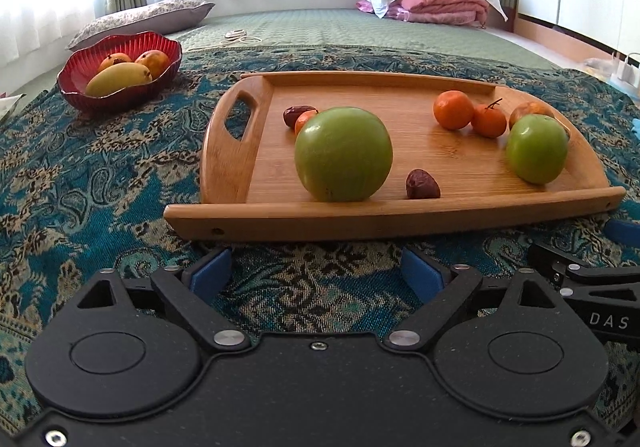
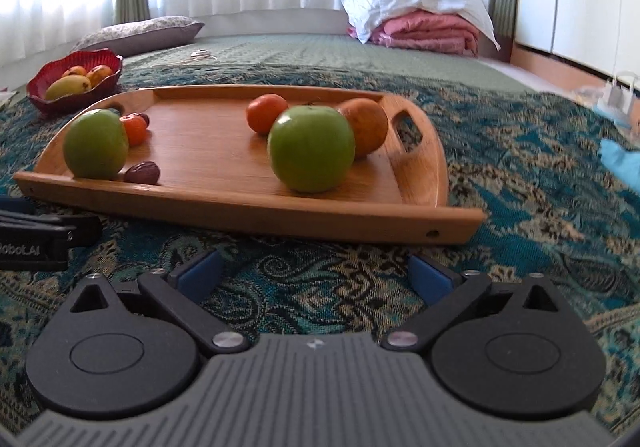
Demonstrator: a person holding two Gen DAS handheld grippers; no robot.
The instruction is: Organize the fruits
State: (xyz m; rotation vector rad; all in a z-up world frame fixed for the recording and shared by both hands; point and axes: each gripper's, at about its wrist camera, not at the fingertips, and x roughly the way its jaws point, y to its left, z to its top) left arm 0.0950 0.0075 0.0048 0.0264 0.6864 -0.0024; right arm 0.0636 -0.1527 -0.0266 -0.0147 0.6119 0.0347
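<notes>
Left gripper [image 1: 316,275] and right gripper [image 2: 316,275] hover level, released, before the tray [image 1: 280,225].

A rectangular wooden tray with cut-out handles [image 1: 400,225] lies on a teal paisley-patterned cloth [image 1: 80,175] spread over the bed. On the tray's left part sits a large green apple [image 1: 343,154], with a small orange tangerine [image 1: 304,121] and a dark brown date [image 1: 296,115] just behind it and a second wrinkled brown date [image 1: 422,185] to its right. On the right part, another green apple [image 1: 537,149] sits before two tangerines [image 1: 454,109]. A red fluted bowl [image 1: 120,87] holding a yellow mango [image 1: 118,80] stands beyond the tray's left end.
</notes>
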